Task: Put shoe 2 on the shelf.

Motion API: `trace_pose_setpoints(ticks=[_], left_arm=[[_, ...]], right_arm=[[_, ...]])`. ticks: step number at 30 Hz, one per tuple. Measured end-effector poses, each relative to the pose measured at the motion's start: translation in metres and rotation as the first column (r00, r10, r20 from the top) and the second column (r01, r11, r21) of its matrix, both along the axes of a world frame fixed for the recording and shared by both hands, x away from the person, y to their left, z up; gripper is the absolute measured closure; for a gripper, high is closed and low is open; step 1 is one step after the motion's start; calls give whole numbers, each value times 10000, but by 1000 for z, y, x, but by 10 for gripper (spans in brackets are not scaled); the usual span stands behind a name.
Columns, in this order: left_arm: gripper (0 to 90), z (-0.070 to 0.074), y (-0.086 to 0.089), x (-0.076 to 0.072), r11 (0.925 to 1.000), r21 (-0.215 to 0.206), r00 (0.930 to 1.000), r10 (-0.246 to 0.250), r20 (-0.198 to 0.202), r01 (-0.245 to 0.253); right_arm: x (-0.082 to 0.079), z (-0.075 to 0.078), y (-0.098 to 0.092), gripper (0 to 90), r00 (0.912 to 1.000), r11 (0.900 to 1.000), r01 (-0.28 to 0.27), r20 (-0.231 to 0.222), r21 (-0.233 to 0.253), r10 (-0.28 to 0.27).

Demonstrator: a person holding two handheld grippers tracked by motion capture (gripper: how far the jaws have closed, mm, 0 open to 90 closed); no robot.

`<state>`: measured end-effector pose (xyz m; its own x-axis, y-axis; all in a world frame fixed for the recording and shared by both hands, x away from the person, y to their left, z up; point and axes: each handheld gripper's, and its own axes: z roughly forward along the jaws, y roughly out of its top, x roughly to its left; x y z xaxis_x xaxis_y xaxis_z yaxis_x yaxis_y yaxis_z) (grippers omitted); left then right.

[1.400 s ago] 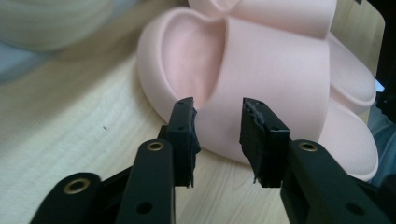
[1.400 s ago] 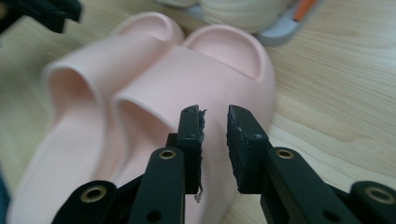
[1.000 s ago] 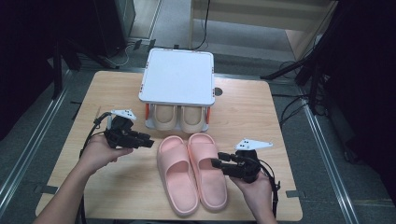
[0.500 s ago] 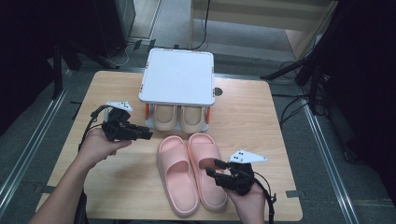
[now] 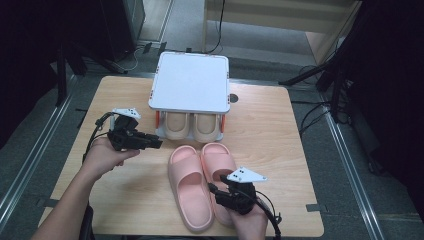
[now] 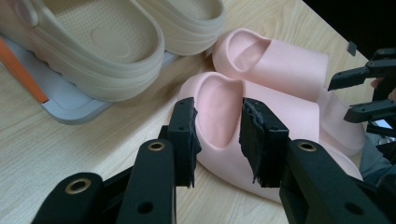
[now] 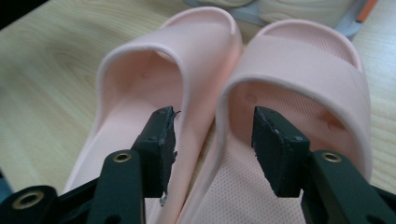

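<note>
Right black two-jaw tongs (image 5: 220,192) pulled back toward near counter edge: a second ago beside right soft pink rubber slide sandal (image 5: 220,170) at mid-length, now low over heel ends of pair. Jaws apart, straddling the two touching inner walls where left pink slide sandal (image 7: 140,93) meets right one.

Left black two-jaw tongs (image 5: 152,143) drifted slightly toward far counter edge, then settled; jaws apart, pointing at pink pair's toe ends.

A rectangular light-wood table (image 5: 270,125) with rounded corners is set on a grey carpeted floor (image 5: 30,145). Metal rails (image 5: 350,165) are laid along both sides. A pale wooden cabinet (image 5: 300,30) is seen behind; black cables (image 5: 305,107) are trailed nearby. Surroundings are dimly lit.
</note>
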<state>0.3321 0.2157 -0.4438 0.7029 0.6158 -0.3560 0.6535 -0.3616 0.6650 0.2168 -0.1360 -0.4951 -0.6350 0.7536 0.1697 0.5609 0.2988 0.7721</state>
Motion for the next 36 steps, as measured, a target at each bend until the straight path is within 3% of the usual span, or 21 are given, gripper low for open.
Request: trace_pose_setpoints(ticks=[4, 6, 12, 17, 22, 30, 34, 36], left_arm=[[659, -2, -2, 1, 9999, 118, 10000, -49, -36, 50], [659, -3, -2, 1, 9999, 149, 10000, -57, -27, 57], [659, -3, 0, 2, 10000, 92, 10000, 7, -21, -7], [655, -4, 1, 2, 10000, 30, 10000, 54, -32, -54], [653, -5, 3, 3, 9999, -23, 9999, 108, -47, -108], [653, -5, 4, 4, 9999, -11, 9999, 104, -12, -104], [653, -6, 5, 4, 9999, 13, 9999, 155, -22, -155], [654, -6, 5, 4, 9999, -1, 9998, 169, -43, -169]], right_arm=[[4, -7, 6, 435, 9986, 9991, 406, -350, 118, -401], [7, -9, 10, 424, 9985, 9990, 445, -317, 22, -445], [17, -14, 27, 415, 9973, 9985, 533, -510, 89, -527], [24, -20, 41, 425, 9931, 9959, 900, -756, -55, -902], [31, -21, 44, 496, 9908, 9935, 1093, -761, -328, -1116], [35, -23, 44, 582, 9882, 9918, 1250, -854, -265, -1268], [36, -21, 41, 689, 9871, 9904, 1342, -836, -324, -1365], [37, -20, 39, 699, 9850, 9900, 1401, -991, -178, -1412]])
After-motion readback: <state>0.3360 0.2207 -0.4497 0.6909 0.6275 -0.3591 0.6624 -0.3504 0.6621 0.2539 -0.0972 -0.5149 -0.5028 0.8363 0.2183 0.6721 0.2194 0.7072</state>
